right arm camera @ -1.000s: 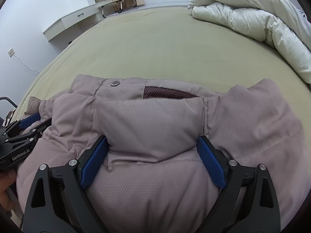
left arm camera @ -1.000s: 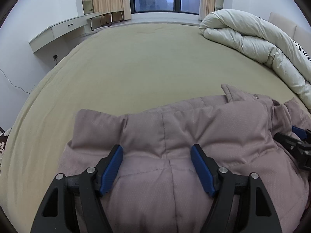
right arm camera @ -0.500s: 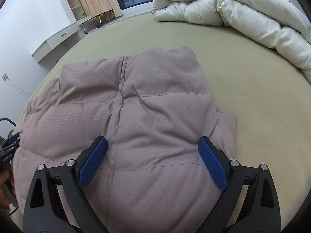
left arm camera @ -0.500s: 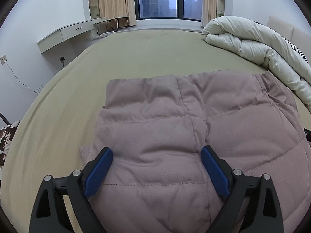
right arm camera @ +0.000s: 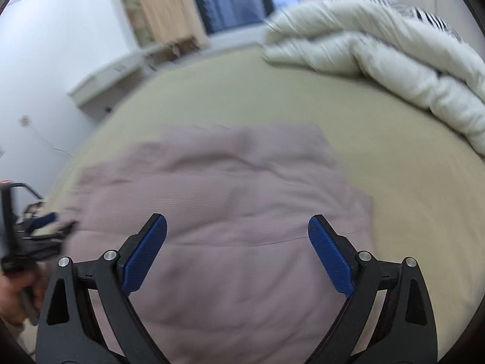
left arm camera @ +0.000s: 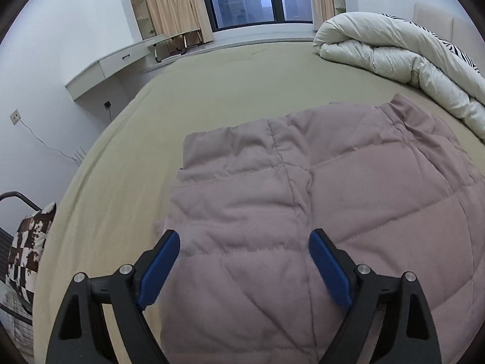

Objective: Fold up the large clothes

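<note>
Jacket: a mauve quilted puffer, folded into a squarish bundle on the near part of the bed, quilted back panel up, no sleeve or collar showing.
Why it lies so: the bulky parts seem tucked underneath, so the smooth panel holds the fold flat — a judgement from its tidy outline.
Left gripper: jaws spread wide, having widened and then eased in a little within the last moment; nothing between the blue pads, which hang above the near left part of the jacket without pressing it.
Right gripper: jaws spread wide too, nothing pinched; it hangs over the jacket's near right part. This view is blurred.
Pose: both grippers tilt down toward the bed at a moderate slant, side by side; the left one shows at the far left edge of the right view, a hand on it.
Duvet: a cream roll at the far right — well apart from the jacket.
Stage: the fold looks finished, or nearly so.
</note>
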